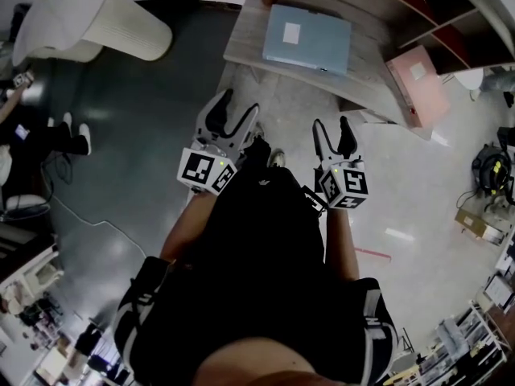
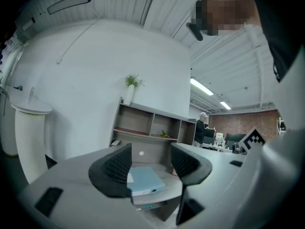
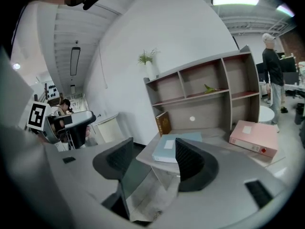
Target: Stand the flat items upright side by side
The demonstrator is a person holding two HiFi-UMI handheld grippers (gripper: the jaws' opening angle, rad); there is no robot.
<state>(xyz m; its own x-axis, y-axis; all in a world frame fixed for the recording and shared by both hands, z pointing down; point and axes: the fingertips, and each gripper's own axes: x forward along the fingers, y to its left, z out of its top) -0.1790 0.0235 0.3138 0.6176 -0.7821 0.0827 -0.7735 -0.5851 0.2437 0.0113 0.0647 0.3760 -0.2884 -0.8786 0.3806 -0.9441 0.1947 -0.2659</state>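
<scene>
Hanging over bare floor (image 1: 161,127) in head view, left gripper (image 1: 232,123) and right gripper (image 1: 335,139) stop short of the desk (image 1: 245,48) edge. Left gripper view: jaws wide, empty, blue binder (image 2: 145,180) flat ahead. Right gripper view: same, pink binder (image 3: 255,137) at desk's right edge.

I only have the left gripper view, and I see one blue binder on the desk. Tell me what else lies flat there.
Observer: A pink binder lies flat to the right of the blue binder, apart from it.
Operator: Report the right gripper.
Observer: The right gripper is open and empty, short of the desk.
Operator: Name anything already upright.
Observer: A brown book stands upright at the desk's back left, under the shelves.
</scene>
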